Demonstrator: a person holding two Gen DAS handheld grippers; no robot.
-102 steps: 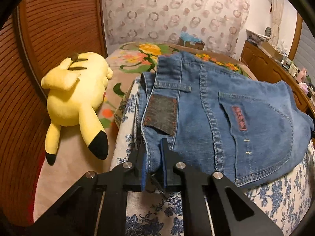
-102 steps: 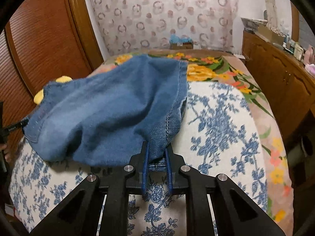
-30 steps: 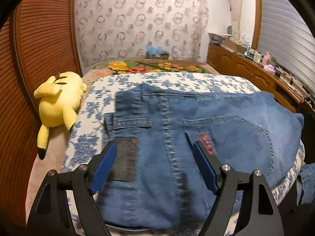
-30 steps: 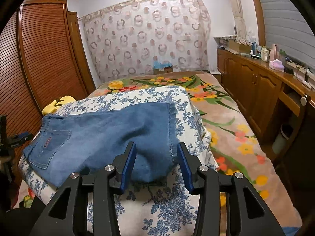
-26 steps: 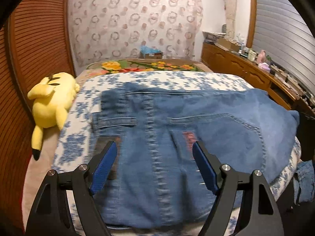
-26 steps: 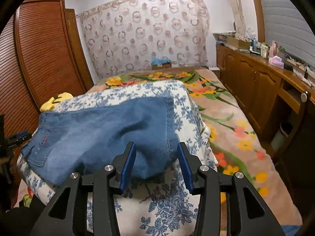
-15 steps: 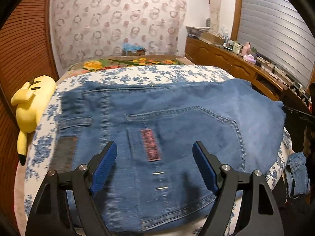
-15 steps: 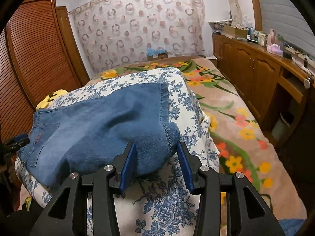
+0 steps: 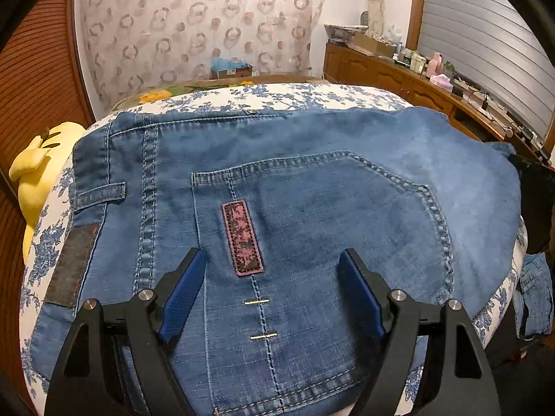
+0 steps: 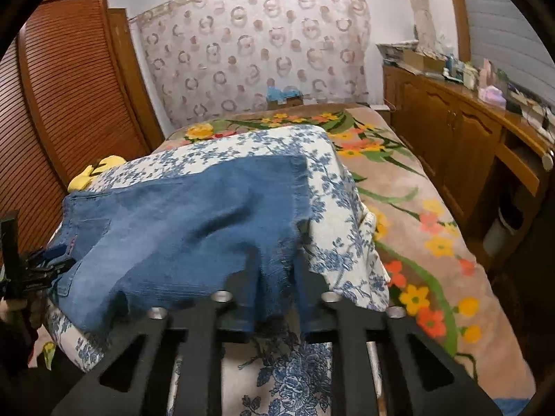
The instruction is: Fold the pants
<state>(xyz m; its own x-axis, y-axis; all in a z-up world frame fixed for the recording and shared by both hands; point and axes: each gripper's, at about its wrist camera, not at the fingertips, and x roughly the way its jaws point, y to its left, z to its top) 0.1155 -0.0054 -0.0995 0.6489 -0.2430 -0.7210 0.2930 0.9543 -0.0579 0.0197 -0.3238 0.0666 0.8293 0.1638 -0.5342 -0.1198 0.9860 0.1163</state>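
Half folded, by the look of it: found the blue denim pants spread seat-up across the blue-flowered white quilt on the bed. Kept the left tongs released, pads wide apart above the back pocket, gripping nothing. Had just been closing the right tongs on the frayed leg-hem corner at the quilt's near edge; smeared view there, but seemingly clenched on bunched denim. Judged the step in hand to be securing both ends for another fold. Needed every layer pinched before lifting, a matching left bite at the waistband edge, and both ends raised together, low and level, without dragging the quilt.
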